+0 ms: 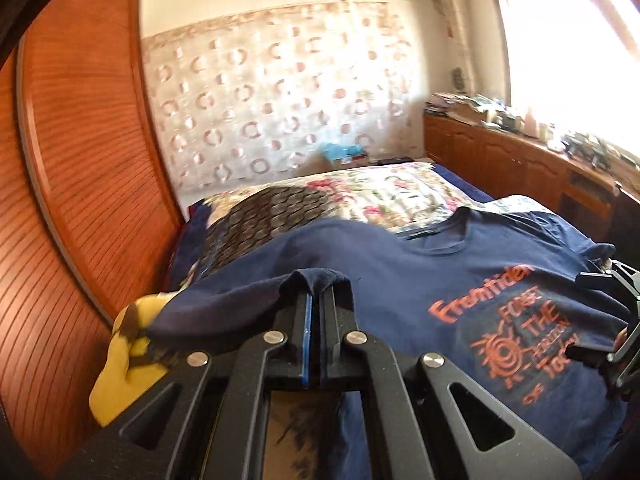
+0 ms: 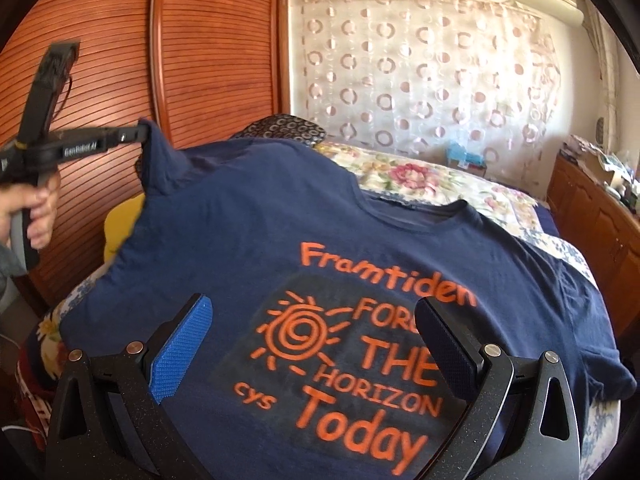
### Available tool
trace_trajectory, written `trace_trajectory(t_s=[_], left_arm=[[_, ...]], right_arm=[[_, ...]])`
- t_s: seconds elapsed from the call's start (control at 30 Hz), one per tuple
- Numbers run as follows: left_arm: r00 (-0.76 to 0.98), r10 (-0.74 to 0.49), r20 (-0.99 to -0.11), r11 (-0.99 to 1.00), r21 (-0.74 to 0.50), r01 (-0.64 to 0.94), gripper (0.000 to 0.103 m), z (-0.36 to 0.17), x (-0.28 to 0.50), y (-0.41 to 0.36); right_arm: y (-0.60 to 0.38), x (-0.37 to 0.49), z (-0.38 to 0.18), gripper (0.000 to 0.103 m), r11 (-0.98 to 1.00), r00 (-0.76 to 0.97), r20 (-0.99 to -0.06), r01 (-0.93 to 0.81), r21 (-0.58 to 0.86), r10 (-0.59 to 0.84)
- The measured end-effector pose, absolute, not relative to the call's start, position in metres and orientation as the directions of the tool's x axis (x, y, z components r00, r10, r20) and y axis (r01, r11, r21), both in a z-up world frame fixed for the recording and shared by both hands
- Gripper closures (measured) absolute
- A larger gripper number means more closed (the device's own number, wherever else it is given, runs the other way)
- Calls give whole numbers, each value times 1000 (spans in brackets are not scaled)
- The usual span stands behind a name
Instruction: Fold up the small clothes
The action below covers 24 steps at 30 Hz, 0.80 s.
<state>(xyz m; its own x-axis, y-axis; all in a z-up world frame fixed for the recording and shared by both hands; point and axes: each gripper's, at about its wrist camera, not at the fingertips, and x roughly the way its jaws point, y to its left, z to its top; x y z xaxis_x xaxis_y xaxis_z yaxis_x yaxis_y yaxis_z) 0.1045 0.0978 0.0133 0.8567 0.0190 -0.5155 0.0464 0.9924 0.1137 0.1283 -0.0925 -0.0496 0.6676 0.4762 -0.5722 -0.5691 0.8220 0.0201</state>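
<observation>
A navy T-shirt (image 2: 248, 232) with orange print lies face up on the bed, collar toward the far end. My left gripper (image 1: 318, 286) is shut on the shirt's left sleeve (image 1: 316, 276) and holds it lifted off the bed. In the right wrist view the left gripper (image 2: 140, 134) shows at the upper left with the sleeve (image 2: 154, 152) pinched in it, a hand (image 2: 38, 208) on its handle. My right gripper (image 2: 312, 320) hangs open over the printed chest, nothing between its fingers. Its frame (image 1: 618, 312) shows at the right edge of the left wrist view.
The bed carries a floral cover (image 2: 420, 184) and a dark patterned pillow (image 1: 264, 216). A yellow cloth (image 1: 120, 364) lies at the bed's left edge beside the slatted wooden wardrobe (image 2: 208, 60). A cluttered wooden cabinet (image 1: 520, 160) runs along the right under the window.
</observation>
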Motion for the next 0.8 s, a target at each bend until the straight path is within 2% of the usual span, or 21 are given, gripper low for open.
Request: trace_trajectory(t_s=[0.17,0.27,0.33,0.4,0.43,0.5,0.63,0.8], left_arm=[[838,-28,-545,995,69,78,101,10,100,80],[833,-56,-550,996,30,87,92,9,85,79],[840,-61,-540,996,18,84,71,11,73,79],[845,-71,-531,996,2,85,60,14,61,84],[847,-77,-526,996,-8,86,57,16,54,87],[850,-76,-522,997,-17,79,43,17,46,91],[853,-34,-521,999,-12,32,42,12,32,105],[852,-2,-524,998,-49,-27,42,1,17,129]], right_arm=[[-110,127,-50,0,839,682,-574,-543,18,453],[-117,129,-49,0,844,687,-576,-536,10,443],[-118,132,-48,0,845,688,-577,-535,5,439],[-117,135,-45,0,844,692,-573,-536,0,439],[-115,136,-44,0,842,691,-571,-540,0,443],[-111,138,-42,0,837,688,-569,-547,1,451],[-94,142,-39,0,815,673,-566,-580,-3,477],[-61,152,-34,6,756,642,-529,-654,-1,555]])
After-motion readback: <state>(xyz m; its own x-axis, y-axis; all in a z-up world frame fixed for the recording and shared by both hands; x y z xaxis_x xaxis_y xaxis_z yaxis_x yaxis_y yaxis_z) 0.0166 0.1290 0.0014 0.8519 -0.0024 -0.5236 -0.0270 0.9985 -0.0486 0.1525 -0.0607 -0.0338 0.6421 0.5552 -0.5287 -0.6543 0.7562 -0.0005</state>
